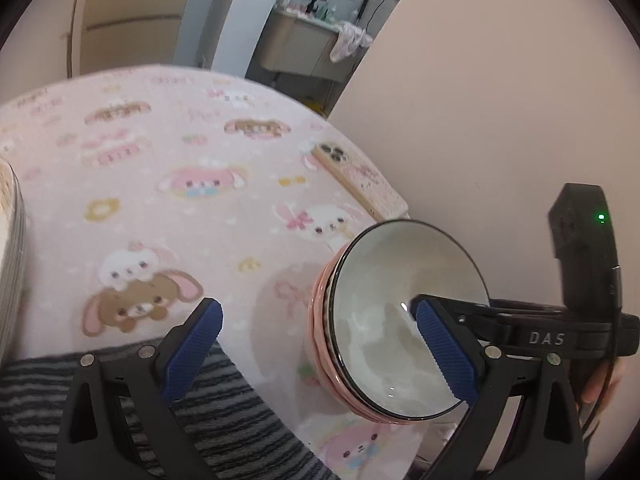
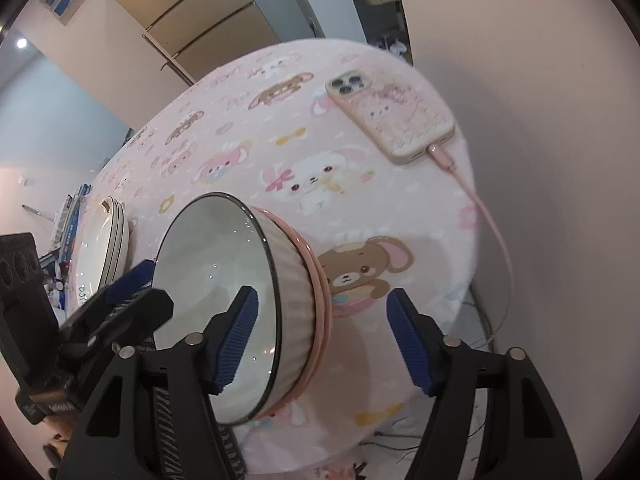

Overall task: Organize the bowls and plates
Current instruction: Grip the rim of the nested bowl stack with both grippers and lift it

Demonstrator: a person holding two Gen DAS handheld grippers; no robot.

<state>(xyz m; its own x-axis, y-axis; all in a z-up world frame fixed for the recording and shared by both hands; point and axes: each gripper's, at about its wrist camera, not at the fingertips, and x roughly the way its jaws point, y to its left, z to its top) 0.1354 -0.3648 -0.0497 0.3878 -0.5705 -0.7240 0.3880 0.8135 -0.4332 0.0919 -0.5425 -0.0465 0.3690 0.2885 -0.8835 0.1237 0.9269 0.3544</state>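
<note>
A white ribbed bowl (image 2: 244,304) with a dark rim sits nested in a pink bowl (image 2: 320,304) on the pink cartoon tablecloth (image 2: 360,208). My right gripper (image 2: 320,344) is open, its left finger (image 2: 236,340) inside the bowl and its right finger (image 2: 408,344) outside the stack. In the left wrist view the bowl stack (image 1: 384,320) lies to the right, and my left gripper (image 1: 316,352) is open and empty beside it. A stack of white plates (image 2: 104,240) stands left of the bowls, its edge (image 1: 10,240) also in the left wrist view.
A phone in a pink case (image 2: 392,116) lies on the table's far right, plugged into a pink cable (image 2: 488,220) that runs off the edge; it also shows in the left wrist view (image 1: 360,180). A pale wall (image 2: 540,160) stands close on the right. Striped cloth (image 1: 180,420) lies under my left gripper.
</note>
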